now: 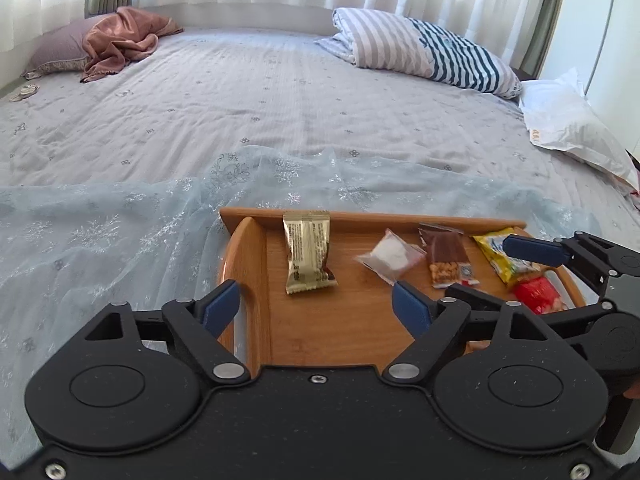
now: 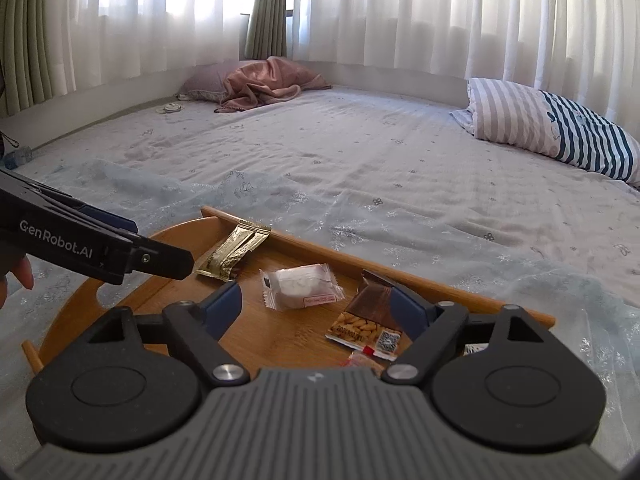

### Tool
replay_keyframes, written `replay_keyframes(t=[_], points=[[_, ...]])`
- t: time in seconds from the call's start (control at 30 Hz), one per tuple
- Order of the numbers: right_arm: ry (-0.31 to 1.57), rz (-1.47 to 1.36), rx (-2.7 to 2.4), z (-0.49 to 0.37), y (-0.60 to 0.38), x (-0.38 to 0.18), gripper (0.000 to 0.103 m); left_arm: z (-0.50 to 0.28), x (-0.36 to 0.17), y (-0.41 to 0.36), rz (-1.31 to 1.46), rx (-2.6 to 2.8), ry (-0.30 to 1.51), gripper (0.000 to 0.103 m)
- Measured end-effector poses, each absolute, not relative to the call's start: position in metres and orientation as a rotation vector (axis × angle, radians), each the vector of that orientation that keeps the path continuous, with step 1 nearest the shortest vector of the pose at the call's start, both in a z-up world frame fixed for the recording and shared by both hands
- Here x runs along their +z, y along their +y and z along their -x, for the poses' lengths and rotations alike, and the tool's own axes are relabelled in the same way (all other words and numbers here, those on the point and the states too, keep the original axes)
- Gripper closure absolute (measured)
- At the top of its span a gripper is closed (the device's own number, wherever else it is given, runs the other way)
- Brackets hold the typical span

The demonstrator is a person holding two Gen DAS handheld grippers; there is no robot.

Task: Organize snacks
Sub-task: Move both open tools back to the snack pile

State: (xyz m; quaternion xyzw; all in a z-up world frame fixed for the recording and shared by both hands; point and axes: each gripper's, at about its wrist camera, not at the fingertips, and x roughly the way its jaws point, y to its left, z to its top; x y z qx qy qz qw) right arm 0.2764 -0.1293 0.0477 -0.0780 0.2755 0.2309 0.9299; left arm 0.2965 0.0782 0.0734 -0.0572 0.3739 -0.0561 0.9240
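Left gripper [image 1: 316, 300] tilted down over the wooden tray [image 1: 256, 280], jaws spread wide, nothing between them; gold packet [image 1: 306, 256] just ahead on the tray. Right gripper [image 2: 316, 304] angled down over the tray's right half, jaws wide, empty, above the white packet [image 2: 300, 284] and brown nut bar [image 2: 368, 316]. Tray on a bed [image 1: 280, 112]; curtains [image 2: 400, 8] behind.
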Motion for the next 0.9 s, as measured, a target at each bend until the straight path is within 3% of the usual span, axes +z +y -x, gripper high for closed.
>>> replay_keyframes(t=[0.27, 0.9], points=[[0.508, 0.119, 0.455, -0.210, -0.162, 0.054, 0.001, -0.228, 0.085, 0.065, 0.084, -0.152, 0.720, 0.013], [0.483, 0.069, 0.349, -0.089, -0.211, 0.023, 0.000, -0.112, 0.065, 0.029, 0.027, -0.188, 0.707, 0.009]])
